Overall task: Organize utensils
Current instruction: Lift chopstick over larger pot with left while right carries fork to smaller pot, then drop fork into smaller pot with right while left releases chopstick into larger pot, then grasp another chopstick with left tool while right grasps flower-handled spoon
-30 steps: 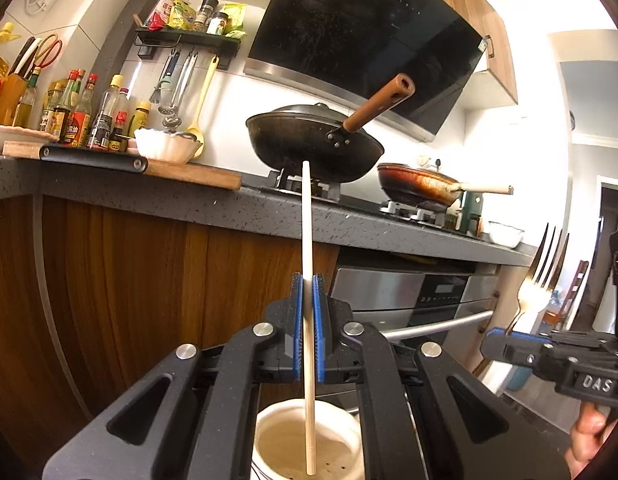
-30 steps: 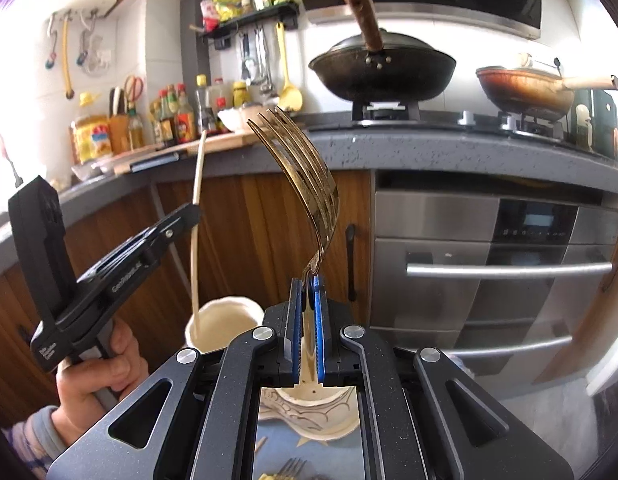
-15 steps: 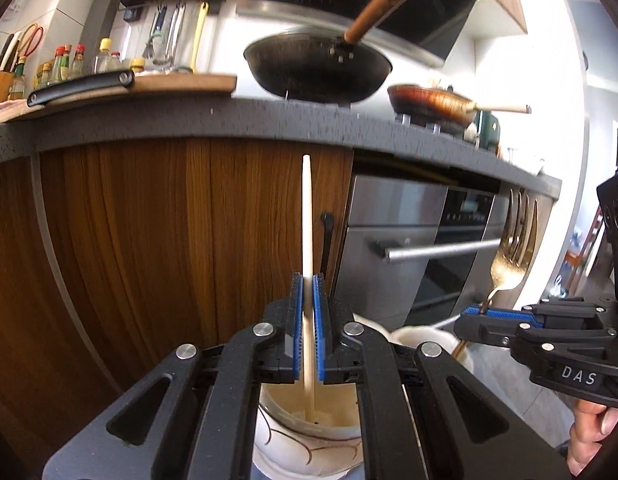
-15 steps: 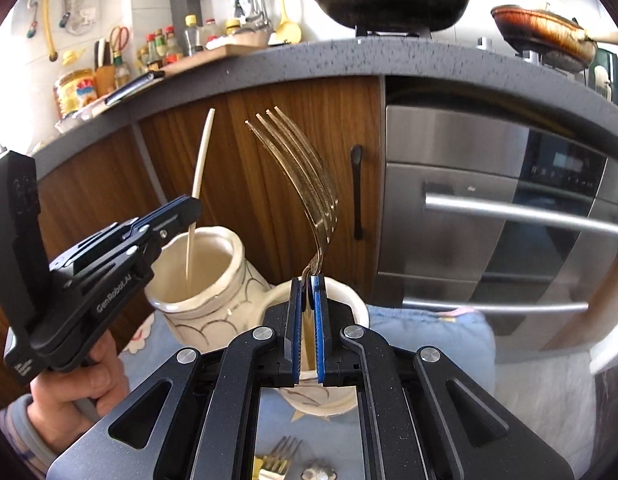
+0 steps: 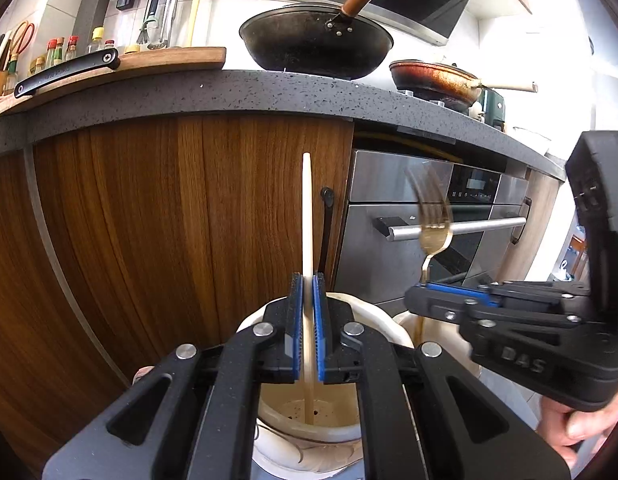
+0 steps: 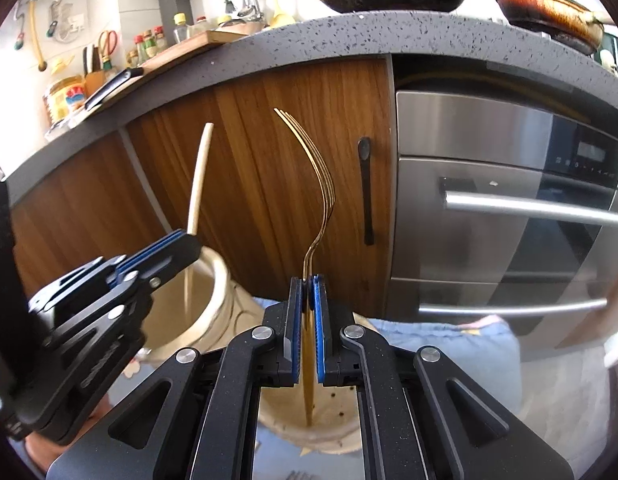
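My left gripper (image 5: pixel 307 320) is shut on a pale wooden chopstick (image 5: pixel 307 216) held upright, its lower end reaching the bottom inside a cream ceramic holder (image 5: pixel 373 316). My right gripper (image 6: pixel 307 316) is shut on a gold fork (image 6: pixel 321 184), tines up, its handle end down inside a second cream ceramic holder (image 6: pixel 349 438). In the right wrist view the left gripper (image 6: pixel 165 256), the chopstick (image 6: pixel 199 184) and the first holder (image 6: pixel 219 300) show at left. In the left wrist view the right gripper (image 5: pixel 425 296) and the fork (image 5: pixel 431 224) show at right.
The holders stand on a blue cloth (image 6: pixel 449 344). Behind are a wooden cabinet door (image 5: pixel 189 220) with a black handle (image 6: pixel 367 192), a steel oven (image 6: pixel 509 208) and a grey counter (image 5: pixel 229 92) with a black wok (image 5: pixel 317 44) and a pan (image 5: pixel 433 80).
Both grippers have come down. The chopstick and the fork have sunk deeper into their holders, and the counter has risen in both views.
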### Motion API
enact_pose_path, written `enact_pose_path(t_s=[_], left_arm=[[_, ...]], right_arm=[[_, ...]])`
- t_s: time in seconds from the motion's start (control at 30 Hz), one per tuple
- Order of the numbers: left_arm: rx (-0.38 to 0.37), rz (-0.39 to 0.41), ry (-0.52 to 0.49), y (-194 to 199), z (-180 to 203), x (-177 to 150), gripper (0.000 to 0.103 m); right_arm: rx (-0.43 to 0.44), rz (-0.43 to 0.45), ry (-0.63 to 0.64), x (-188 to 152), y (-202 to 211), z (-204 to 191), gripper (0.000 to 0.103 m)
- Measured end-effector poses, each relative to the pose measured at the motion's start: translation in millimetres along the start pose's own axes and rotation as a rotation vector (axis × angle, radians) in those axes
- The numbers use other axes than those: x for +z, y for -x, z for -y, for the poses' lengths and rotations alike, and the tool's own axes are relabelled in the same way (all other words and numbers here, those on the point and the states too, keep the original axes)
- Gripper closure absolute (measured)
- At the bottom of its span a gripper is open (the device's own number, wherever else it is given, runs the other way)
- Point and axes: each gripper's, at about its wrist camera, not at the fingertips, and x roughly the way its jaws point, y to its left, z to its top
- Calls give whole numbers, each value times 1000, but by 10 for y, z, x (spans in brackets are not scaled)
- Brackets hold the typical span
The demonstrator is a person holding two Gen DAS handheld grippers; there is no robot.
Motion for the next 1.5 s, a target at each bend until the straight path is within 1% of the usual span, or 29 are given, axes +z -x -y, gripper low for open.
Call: enact_pose_path(t_s=[0.1,0.27,0.37,0.47,0.5,0.53,0.57,0.6,0.63,0.9,1.0,1.07,1.17,1.2,1.27,1.33,1.37,1.5], left_arm=[[-2,-1,0,-10,-1,14,98],[-3,-1,-9,-4,3,13,97],[-8,-2,-7,2,-2,12,96],[-17,-4,-11,11,-2,8,91],[-20,-2,-14,17,0,14,83],[-23,5,-20,34,5,14,77],[-22,10,-25,54,9,15,64],[-19,18,-30,81,12,15,53],[-13,31,-36,113,11,18,48],[-17,53,-18,330,-61,33,46],[-17,57,-9,472,-110,17,45],[-15,54,1,550,-149,-1,44],[-3,46,11,676,-209,-63,44],[0,39,12,719,-226,-95,43],[-1,24,10,765,-245,-151,38],[-6,-5,9,811,-268,-256,30],[-7,-20,6,825,-276,-305,29],[-6,-121,-5,844,-317,-554,29]], right_arm=[[6,0,-17,14,-62,21,96],[-4,-22,-6,-29,-156,24,96],[0,-21,-13,-47,-146,50,96],[1,-21,-11,-45,-111,62,94],[0,-18,-12,-51,-89,67,93],[-1,-16,-10,-50,-73,67,89],[-3,-13,-4,-56,-45,62,85],[-6,-9,3,-61,-12,56,83],[-6,-5,6,-65,18,52,81],[-14,40,15,-172,368,68,74],[-26,52,25,-284,539,71,64],[-33,48,34,-362,618,75,54],[-36,33,38,-492,694,104,48],[-36,24,33,-542,710,120,47],[-29,3,17,-651,729,157,42],[-28,-15,6,-761,742,190,36],[-29,-25,6,-812,745,202,34],[-23,-56,-1,-959,735,253,35]])
